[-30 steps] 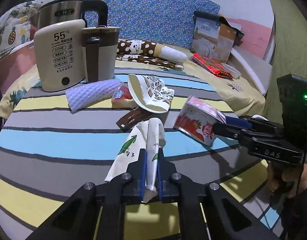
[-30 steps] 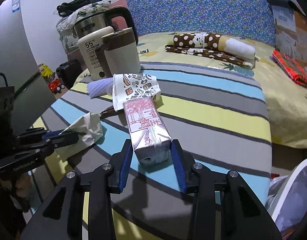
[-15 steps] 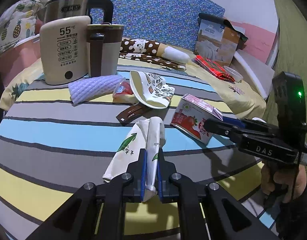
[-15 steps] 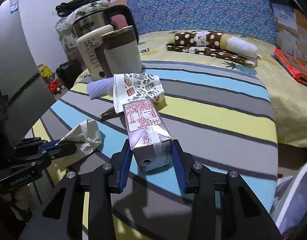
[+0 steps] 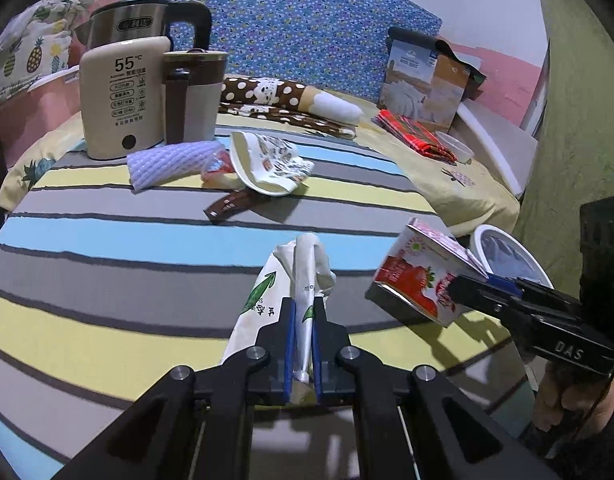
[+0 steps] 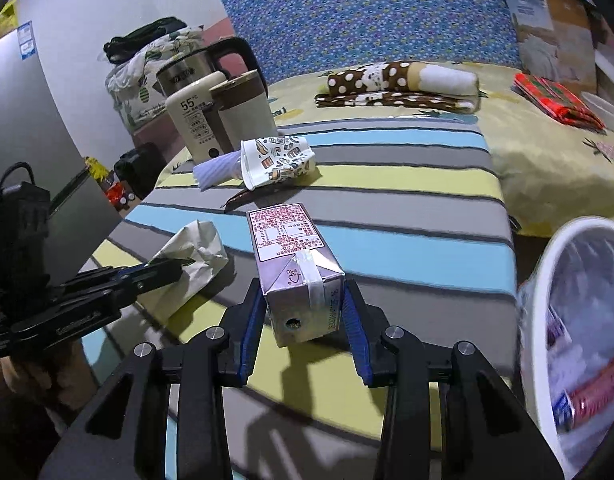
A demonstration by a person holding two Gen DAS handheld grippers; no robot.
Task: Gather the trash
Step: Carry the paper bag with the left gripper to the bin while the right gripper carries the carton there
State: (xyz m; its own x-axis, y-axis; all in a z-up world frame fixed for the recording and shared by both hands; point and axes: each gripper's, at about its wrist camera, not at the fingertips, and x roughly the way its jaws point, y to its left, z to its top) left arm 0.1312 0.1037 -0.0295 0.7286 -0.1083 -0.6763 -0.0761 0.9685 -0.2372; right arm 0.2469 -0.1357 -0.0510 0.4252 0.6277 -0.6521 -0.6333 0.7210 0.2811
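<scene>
My left gripper (image 5: 301,314) is shut on a crumpled white paper wrapper (image 5: 303,280) with green print, at the near part of the striped table (image 5: 107,240). My right gripper (image 6: 303,300) is shut on a strawberry milk carton (image 6: 291,264) and holds it above the table's right edge; the carton also shows in the left wrist view (image 5: 423,276). A white trash bin (image 6: 571,320) lined with a bag stands just right of the carton, with trash inside. A crushed paper cup (image 5: 267,164), a brown sachet (image 5: 231,206) and a white foam sleeve (image 5: 171,162) lie farther back.
A cream water warmer (image 5: 123,104), a brown-and-cream jug (image 5: 193,94) and a steel kettle (image 5: 135,28) stand at the table's back left. Behind is a bed with a polka-dot roll (image 5: 287,96) and a box (image 5: 423,76).
My right gripper has lifted the carton and carried it right, toward the bin, which has come into view. My left gripper has drawn back a little with the wrapper.
</scene>
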